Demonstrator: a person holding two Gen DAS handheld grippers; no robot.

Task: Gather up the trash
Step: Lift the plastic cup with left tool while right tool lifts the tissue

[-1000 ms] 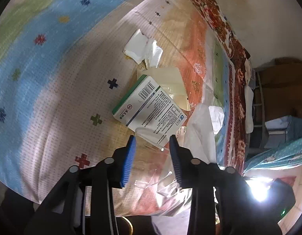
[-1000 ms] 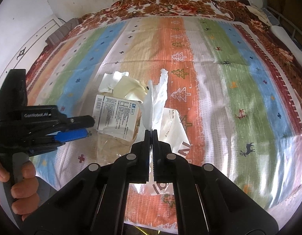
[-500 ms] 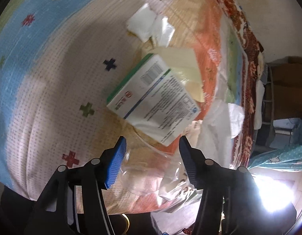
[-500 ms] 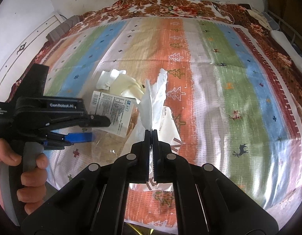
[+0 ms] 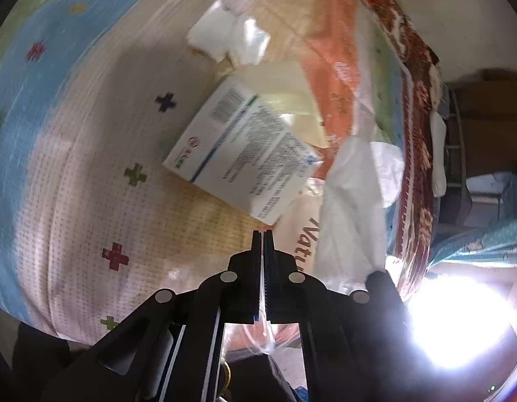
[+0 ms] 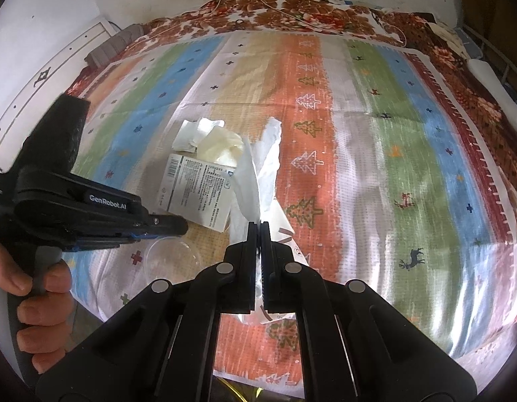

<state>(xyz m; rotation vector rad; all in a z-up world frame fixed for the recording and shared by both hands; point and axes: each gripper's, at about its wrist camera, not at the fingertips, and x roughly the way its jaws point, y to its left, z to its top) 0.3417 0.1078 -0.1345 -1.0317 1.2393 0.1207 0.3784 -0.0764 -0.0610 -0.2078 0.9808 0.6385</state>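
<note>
Right claw (image 6: 259,226) pinching white bag (image 6: 258,174)

A: Bedspread (image 6: 369,154)? 
B: Woven cloth, matt, dotted rough texture. 
A: Trash? 
B: Printed box (image 5: 245,154) smooth cardboard; tissue (image 6: 262,171) soft crumpled paper; clear bag (image 6: 171,259) glossy thin plastic. 
A: Grippers? 
B: Left gripper (image 5: 262,234), right gripper (image 6: 258,226): matt black plastic.

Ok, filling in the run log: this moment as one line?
left gripper: shut on clear plastic | right gripper: shut on white bag | box, crumpled paper: on blanket
</note>
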